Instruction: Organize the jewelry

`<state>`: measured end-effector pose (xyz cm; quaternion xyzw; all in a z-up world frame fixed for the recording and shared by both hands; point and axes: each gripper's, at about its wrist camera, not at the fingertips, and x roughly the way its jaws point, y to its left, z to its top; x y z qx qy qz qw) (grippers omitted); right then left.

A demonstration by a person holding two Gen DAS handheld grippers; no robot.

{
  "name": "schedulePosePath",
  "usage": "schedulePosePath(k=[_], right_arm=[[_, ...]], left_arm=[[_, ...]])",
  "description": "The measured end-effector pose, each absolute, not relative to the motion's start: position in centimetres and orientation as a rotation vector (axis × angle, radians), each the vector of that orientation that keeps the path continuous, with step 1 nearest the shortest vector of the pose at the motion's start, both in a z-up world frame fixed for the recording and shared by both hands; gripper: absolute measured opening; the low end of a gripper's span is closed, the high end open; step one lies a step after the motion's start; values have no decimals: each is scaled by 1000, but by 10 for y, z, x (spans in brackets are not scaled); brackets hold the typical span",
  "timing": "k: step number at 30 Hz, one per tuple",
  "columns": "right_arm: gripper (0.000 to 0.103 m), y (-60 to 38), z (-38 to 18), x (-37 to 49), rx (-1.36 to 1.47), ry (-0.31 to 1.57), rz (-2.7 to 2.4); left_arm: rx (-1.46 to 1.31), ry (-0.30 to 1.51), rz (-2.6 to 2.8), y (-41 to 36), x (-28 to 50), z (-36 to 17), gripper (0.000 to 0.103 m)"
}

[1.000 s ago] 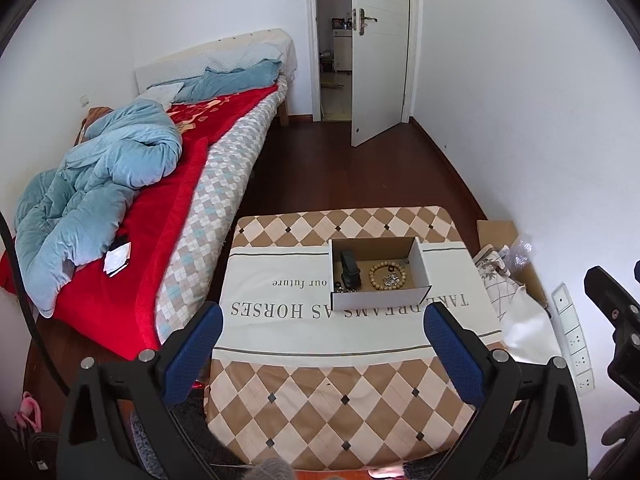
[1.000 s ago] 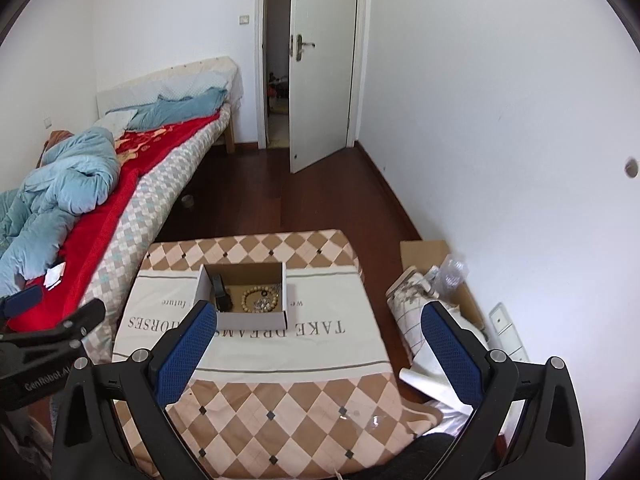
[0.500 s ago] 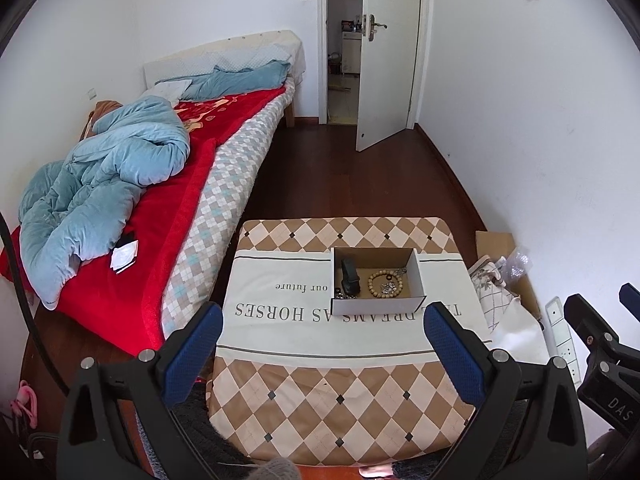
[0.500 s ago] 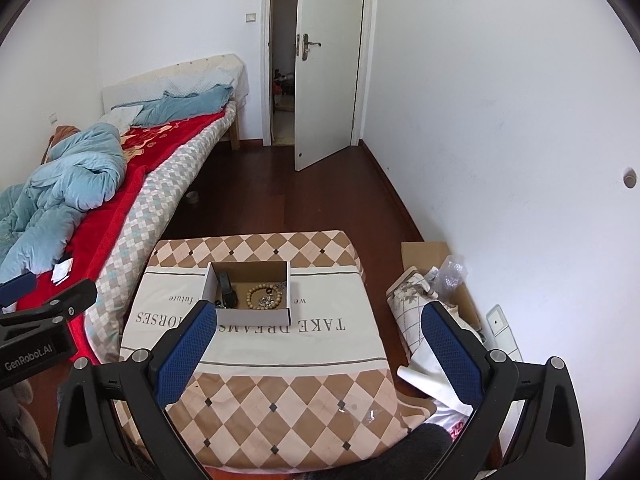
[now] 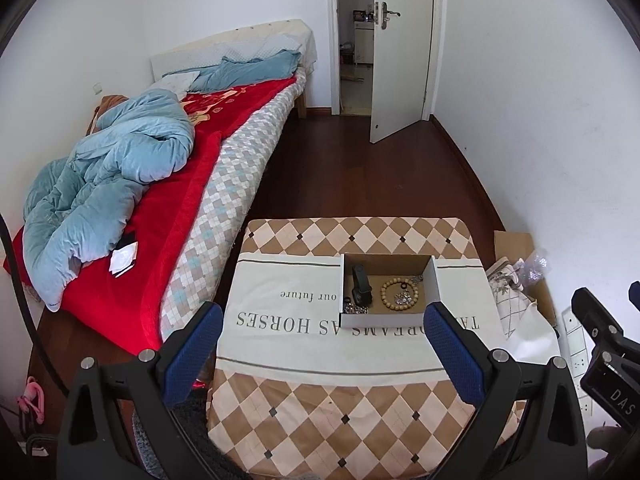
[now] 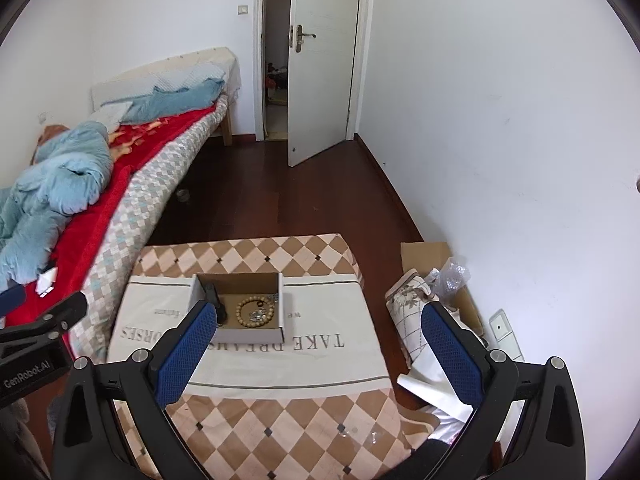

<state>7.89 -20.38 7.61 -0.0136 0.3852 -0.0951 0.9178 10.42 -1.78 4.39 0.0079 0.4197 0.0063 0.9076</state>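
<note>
An open cardboard box (image 5: 387, 320) (image 6: 248, 334) stands on the cloth-covered table (image 5: 320, 400) (image 6: 280, 400). Inside lie a wooden bead bracelet (image 5: 400, 290) (image 6: 253, 312), a black watch (image 5: 361, 290) (image 6: 218, 304) and small silver pieces (image 5: 354, 309). My left gripper (image 5: 322, 352) is open and empty, held high above the table's near side, well back from the box. My right gripper (image 6: 318, 356) is open and empty, high above the table, to the right of the box.
A bed (image 5: 160, 200) with a red blanket and blue quilt runs along the left. Cardboard and bags (image 6: 432, 292) lie on the floor right of the table by the wall. A door (image 5: 400, 52) stands open at the far end.
Both grippers have risen and drawn back from the table; the box now looks smaller and farther. Both stayed open and empty.
</note>
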Motion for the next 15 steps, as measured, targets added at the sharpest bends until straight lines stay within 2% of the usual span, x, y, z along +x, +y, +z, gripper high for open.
schedulePosePath(k=[15], right_arm=[[103,-212,38,123,-40,870,-209]], left_arm=[[41,910,4,-31,139,20,102]])
